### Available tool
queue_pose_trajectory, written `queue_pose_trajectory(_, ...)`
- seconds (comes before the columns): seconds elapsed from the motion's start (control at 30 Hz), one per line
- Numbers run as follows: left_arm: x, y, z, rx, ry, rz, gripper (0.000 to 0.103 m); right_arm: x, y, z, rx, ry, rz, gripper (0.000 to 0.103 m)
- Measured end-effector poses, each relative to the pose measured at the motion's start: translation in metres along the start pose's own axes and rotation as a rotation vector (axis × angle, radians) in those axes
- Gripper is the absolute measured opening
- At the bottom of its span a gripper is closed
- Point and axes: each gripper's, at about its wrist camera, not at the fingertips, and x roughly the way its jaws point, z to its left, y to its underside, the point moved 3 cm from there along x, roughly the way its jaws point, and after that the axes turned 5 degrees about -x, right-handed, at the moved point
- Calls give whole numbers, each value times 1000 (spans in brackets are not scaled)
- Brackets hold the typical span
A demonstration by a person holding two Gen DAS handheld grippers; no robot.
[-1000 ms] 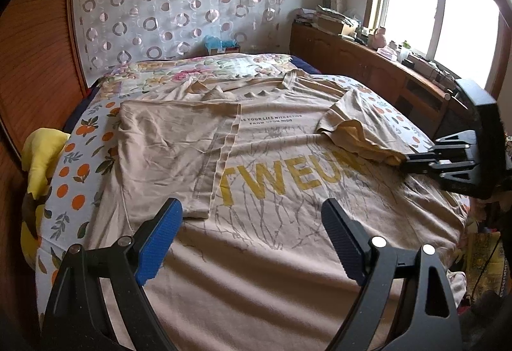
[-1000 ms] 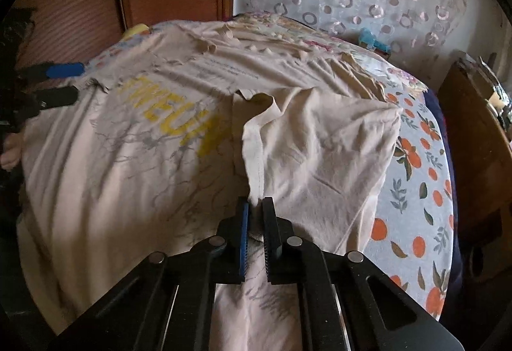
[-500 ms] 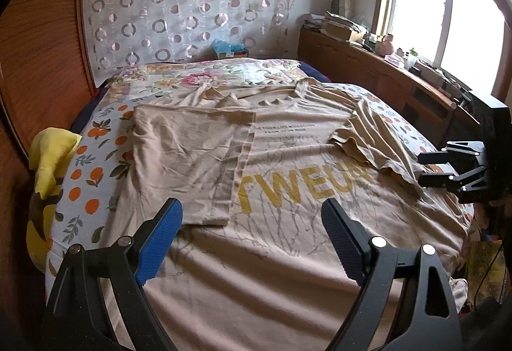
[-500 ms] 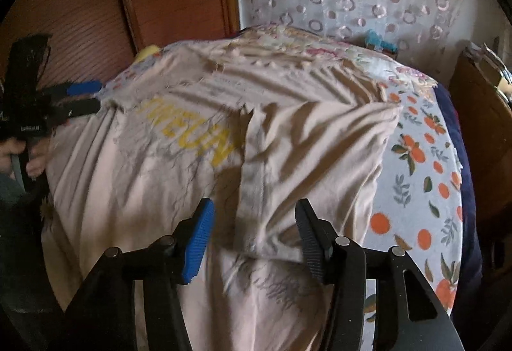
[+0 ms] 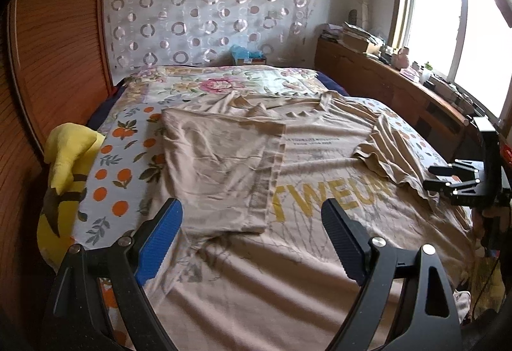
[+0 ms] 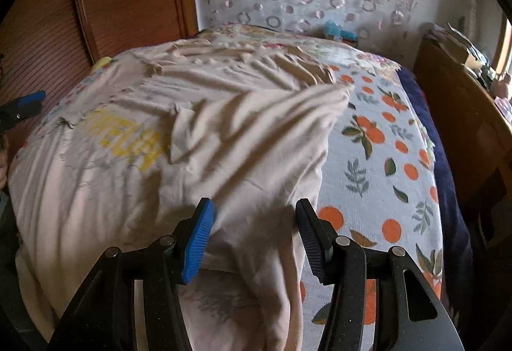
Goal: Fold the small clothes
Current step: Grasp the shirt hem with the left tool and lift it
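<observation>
Beige T-shirt (image 5: 320,191) spread on the bed's orange-print sheet (image 5: 128,159); both side panels folded inward, the right one rumpled. Lengthwise folds left. Left gripper (image 5: 251,242) and right gripper (image 6: 254,239) gaping, gripping nothing

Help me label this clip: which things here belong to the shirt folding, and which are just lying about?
In the job:
beige T-shirt
left claw, open
right claw, open

Lying about:
yellow plush toy
fruit-print bedsheet
blue packet
</observation>
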Motion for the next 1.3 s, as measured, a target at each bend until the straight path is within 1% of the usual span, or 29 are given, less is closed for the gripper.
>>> queue_pose_trajectory(0.23, 2, -3, 14, -14, -25, 0, 89, 3, 0, 0, 8, -1, -3, 55)
queue_pose_trajectory(0.33, 7, -9, 20, -3, -33, -1, 89, 1, -6, -7, 9, 14, -15, 55)
queue_pose_trajectory(0.47, 23, -25, 33, 8, -56, 20, 89, 5, -24, -23, 21, 26, -37, 55)
queue_pose_trajectory(0.7, 59, -53, 54, 11, -86, 65, 89, 42, -59, -61, 67, 39, -16, 55)
queue_pose_trajectory(0.83, 81, -65, 64, 11, -107, 94, 89, 70, -80, -82, 92, 45, 3, 55)
queue_pose_trajectory(0.9, 94, -72, 73, 11, -129, 111, 89, 82, -89, -88, 92, 52, 12, 55)
queue_pose_trajectory(1.0, 108, -77, 84, -3, -143, 127, 89, 101, -102, -93, 79, 56, 24, 55)
queue_pose_trajectory(1.17, 130, -86, 100, -31, -139, 155, 89, 114, -109, -95, 79, 36, 11, 56)
queue_pose_trajectory(1.23, 137, -90, 103, -33, -124, 163, 86, 113, -106, -95, 74, 36, 11, 58)
queue_pose_trajectory(1.3, 145, -93, 104, -33, -108, 178, 77, 114, -105, -95, 70, 37, 12, 59)
